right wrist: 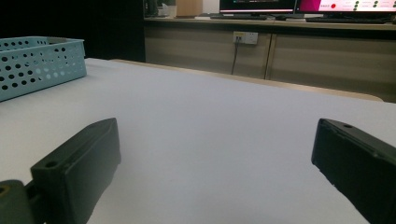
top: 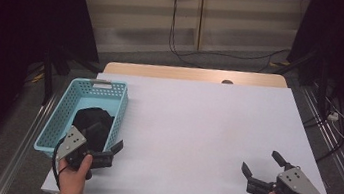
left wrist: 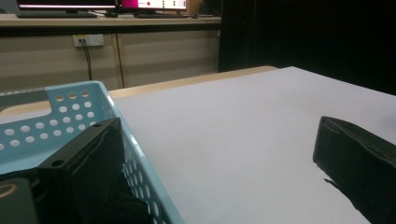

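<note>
A light blue perforated basket [top: 55, 122] stands at the table's left edge, with a black cloth [top: 92, 119] bundled inside it. My left gripper [top: 105, 137] is open at the basket's near right corner. One jaw hangs over the cloth and the other over the table, so the basket's wall [left wrist: 140, 163] runs between them without touching the pads. The cloth [left wrist: 123, 205] shows dark beside the left jaw. Near the table's front right corner my right gripper [top: 262, 164] stands open, low over the bare surface with nothing between its jaws [right wrist: 215, 172]. The basket [right wrist: 37, 65] is far off to its left.
The table top [top: 207, 122] is white with a wooden strip along its far edge. Beyond it are a wall of cabinets with cables [top: 174, 26] and monitors [right wrist: 280, 5] on a counter. Dark curtains flank both sides.
</note>
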Demonstrator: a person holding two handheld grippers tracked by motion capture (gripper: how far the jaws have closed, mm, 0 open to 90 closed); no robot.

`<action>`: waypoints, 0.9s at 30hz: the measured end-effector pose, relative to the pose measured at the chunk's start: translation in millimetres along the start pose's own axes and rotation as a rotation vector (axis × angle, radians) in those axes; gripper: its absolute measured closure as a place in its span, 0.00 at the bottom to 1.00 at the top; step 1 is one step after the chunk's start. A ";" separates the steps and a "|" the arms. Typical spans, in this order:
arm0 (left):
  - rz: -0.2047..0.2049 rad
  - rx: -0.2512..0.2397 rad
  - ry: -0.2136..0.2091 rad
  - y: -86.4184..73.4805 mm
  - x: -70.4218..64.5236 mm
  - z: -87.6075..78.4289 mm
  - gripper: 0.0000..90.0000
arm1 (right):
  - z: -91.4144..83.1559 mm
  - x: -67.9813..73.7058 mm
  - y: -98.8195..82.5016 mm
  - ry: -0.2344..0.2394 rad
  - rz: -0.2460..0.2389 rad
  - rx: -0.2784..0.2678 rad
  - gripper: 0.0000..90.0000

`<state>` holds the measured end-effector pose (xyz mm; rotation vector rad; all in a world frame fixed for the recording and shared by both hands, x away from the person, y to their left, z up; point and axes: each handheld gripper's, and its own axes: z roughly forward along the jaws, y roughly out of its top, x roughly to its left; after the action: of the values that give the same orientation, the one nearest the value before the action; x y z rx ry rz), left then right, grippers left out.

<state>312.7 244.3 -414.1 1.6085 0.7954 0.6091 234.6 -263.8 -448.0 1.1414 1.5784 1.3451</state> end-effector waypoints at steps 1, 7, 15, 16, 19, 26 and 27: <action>0.001 0.002 -0.002 0.0 -0.2 0.6 0.02 | -0.2 -0.3 -0.1 -0.001 -0.002 0.002 0.00; -0.008 0.008 -0.006 -1.2 0.0 -0.2 0.02 | -0.9 0.0 0.7 -0.002 -0.002 -0.002 0.00; -0.004 0.001 -0.024 4.1 -4.3 0.8 0.02 | -2.2 -2.4 1.9 -0.007 0.002 -0.009 0.00; -0.005 0.003 -0.027 4.1 -4.4 1.5 0.02 | -2.2 -2.7 1.7 -0.007 -0.001 -0.010 0.00; -0.008 0.001 -0.030 4.9 -3.9 2.3 0.02 | -0.9 -2.1 0.5 -0.002 -0.002 -0.002 0.00; -0.021 -0.003 -0.035 9.2 -1.4 2.4 0.02 | -0.3 0.2 -0.1 0.008 -0.003 0.008 0.00; -0.025 -0.004 -0.035 10.3 -0.4 1.9 0.02 | -0.3 0.1 -0.3 0.008 -0.003 0.010 0.00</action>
<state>315.6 241.9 -404.3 1.5995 0.7866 0.5632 234.3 -263.9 -448.2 1.1407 1.5938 1.3432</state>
